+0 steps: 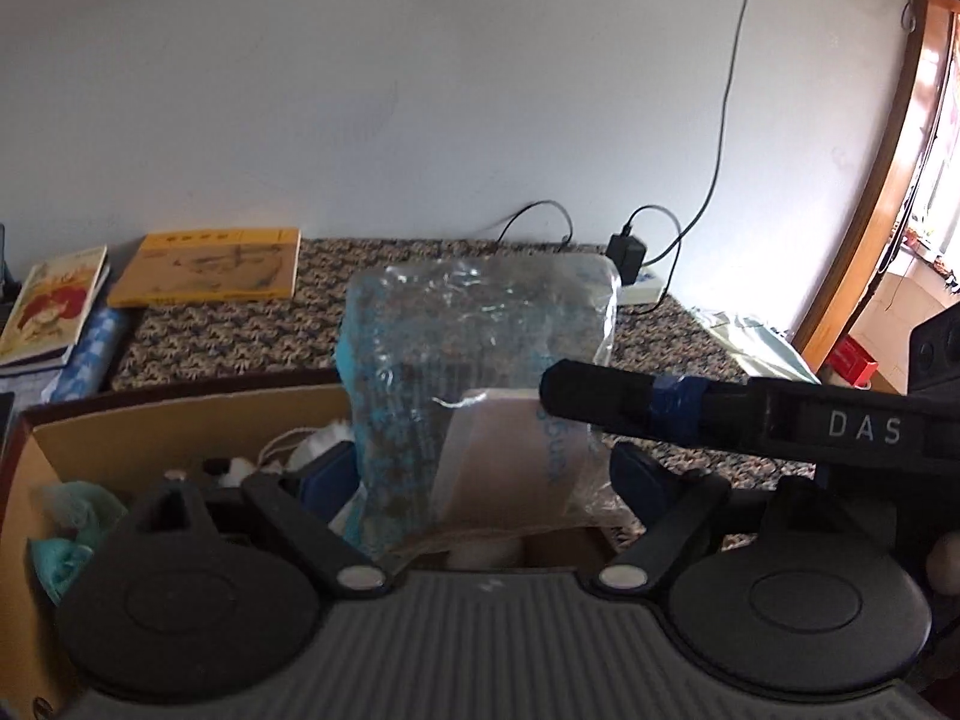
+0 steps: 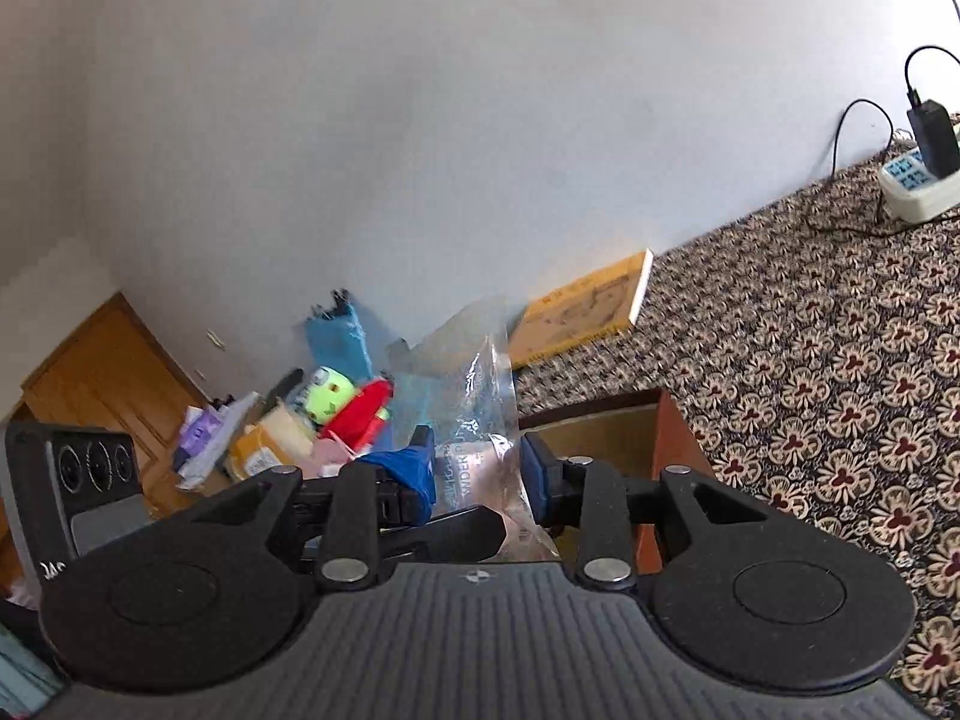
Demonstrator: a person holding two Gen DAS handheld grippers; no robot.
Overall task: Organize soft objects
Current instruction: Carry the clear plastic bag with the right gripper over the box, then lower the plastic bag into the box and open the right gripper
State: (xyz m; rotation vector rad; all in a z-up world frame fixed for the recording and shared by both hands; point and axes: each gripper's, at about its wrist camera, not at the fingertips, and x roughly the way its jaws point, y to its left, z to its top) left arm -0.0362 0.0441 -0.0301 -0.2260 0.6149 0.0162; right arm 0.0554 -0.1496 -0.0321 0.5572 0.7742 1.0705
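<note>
A clear plastic bag (image 1: 480,336) with blue print and a brown card inside is up above an open cardboard box (image 1: 180,414). My left gripper (image 1: 480,480) has its jaws wide apart, and the bag spans from one blue pad to the other. One black finger (image 1: 600,405) of my right gripper comes in from the right onto the bag's side. In the right wrist view my right gripper (image 2: 477,471) is nearly shut on the bag (image 2: 474,420). A white plush (image 1: 324,441) and a teal soft thing (image 1: 66,516) lie in the box.
On the patterned tablecloth (image 1: 240,336) lie a yellow book (image 1: 210,270), a picture book (image 1: 54,306) and a charger (image 1: 627,255) on a power strip (image 2: 915,186). A heap of toys and parcels (image 2: 336,402) sits beyond the box, before a wooden door (image 2: 102,372).
</note>
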